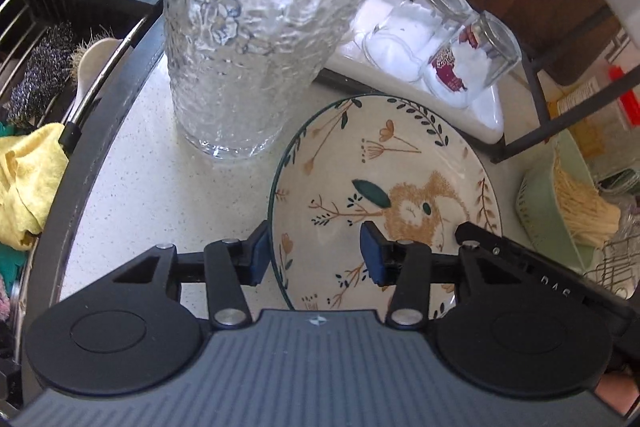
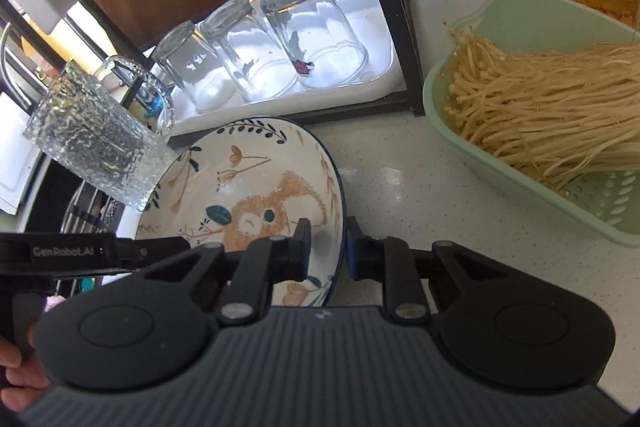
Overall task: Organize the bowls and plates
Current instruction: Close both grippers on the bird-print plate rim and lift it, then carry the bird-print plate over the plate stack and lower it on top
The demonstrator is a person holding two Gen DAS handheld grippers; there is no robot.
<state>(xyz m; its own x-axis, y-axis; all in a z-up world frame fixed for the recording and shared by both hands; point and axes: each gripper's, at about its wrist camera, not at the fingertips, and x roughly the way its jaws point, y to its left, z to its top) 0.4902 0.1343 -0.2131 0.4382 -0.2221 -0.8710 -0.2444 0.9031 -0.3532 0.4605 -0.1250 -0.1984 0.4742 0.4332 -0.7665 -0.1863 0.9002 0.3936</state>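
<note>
A cream bowl (image 1: 384, 187) with a hedgehog and leaf pattern sits on the speckled white counter (image 1: 132, 195). My left gripper (image 1: 314, 253) straddles its left rim, one blue pad outside and one inside, with a wide gap, so it is open. The same bowl shows in the right wrist view (image 2: 248, 187). My right gripper (image 2: 328, 249) straddles the bowl's right rim, its pads close to the wall on both sides; I cannot tell if they press it.
A tall textured glass (image 1: 256, 27) stands just left of the bowl. A white tray (image 2: 376, 75) holds upturned glasses (image 2: 312, 39) under a black rack. A green basket (image 2: 540, 131) of enoki mushrooms sits right. A sink rack with brushes and a yellow cloth (image 1: 28, 183) lies left.
</note>
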